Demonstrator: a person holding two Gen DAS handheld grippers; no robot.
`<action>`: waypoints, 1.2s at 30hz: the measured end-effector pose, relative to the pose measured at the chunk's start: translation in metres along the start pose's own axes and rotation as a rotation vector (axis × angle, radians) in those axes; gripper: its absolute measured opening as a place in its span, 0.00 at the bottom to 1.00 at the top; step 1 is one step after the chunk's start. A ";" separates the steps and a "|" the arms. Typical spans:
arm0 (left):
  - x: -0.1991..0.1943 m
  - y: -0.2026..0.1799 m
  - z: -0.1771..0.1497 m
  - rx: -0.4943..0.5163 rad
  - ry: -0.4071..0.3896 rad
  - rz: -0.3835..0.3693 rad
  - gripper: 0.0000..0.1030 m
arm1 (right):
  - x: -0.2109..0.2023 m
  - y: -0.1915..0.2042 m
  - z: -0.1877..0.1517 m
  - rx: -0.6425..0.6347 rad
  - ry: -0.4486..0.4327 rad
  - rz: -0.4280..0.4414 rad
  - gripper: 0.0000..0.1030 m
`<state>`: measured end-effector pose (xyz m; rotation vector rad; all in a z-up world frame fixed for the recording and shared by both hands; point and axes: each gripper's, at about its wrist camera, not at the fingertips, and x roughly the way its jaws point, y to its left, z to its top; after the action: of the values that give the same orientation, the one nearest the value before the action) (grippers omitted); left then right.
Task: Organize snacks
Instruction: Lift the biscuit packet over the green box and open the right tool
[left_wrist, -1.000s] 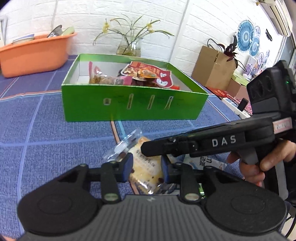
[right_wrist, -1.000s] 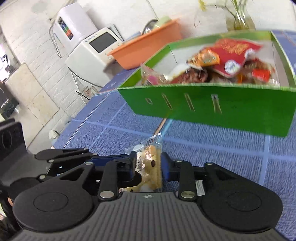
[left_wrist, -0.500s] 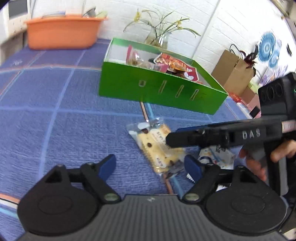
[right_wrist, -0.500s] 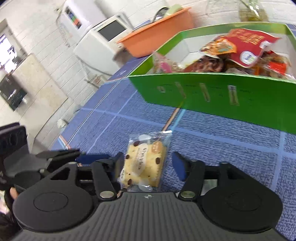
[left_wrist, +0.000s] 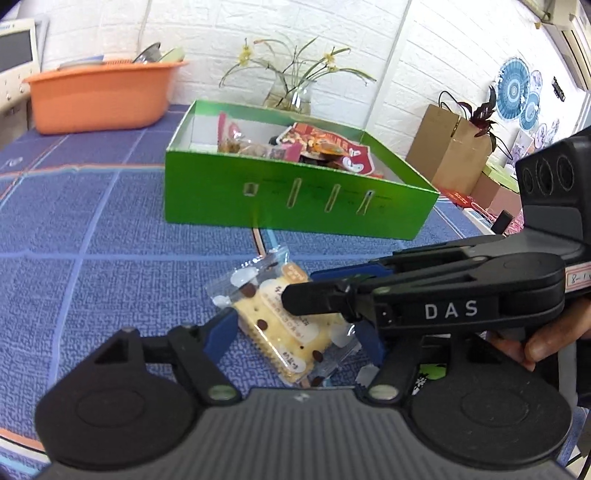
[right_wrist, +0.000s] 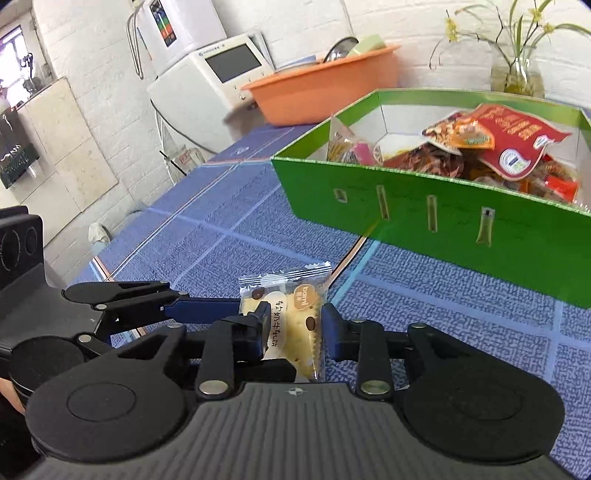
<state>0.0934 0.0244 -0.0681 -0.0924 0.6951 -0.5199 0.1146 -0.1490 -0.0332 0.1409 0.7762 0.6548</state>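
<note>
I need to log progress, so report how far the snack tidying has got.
Done: several snack bags already lie in the green box. In hand: the cracker packet lies on the blue cloth between both grippers; the right gripper and left gripper are closing around it. Left: lifting it into the box.

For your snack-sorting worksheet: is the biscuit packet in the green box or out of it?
Out. The biscuit packet lies flat on the blue tablecloth, in front of the green box.

Both grippers are matte black plastic with round discs at the linkage bases, silver screw heads and blue finger pads (left_wrist: 221, 330). The right gripper (left_wrist: 325, 295) bears white "DAS" lettering and a handwritten label. A ribbed grey plate fronts each camera.
</note>
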 end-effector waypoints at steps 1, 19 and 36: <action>-0.002 -0.001 0.001 0.004 -0.008 0.001 0.64 | -0.001 0.000 0.001 0.000 -0.010 0.000 0.52; -0.028 -0.034 0.063 0.206 -0.182 0.025 0.64 | -0.045 -0.001 0.040 0.022 -0.292 0.009 0.55; 0.072 -0.047 0.139 0.356 -0.213 0.020 0.66 | -0.031 -0.095 0.082 0.232 -0.413 -0.072 0.56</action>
<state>0.2079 -0.0636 0.0083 0.1907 0.3877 -0.5975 0.2016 -0.2331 0.0109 0.4440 0.4530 0.4446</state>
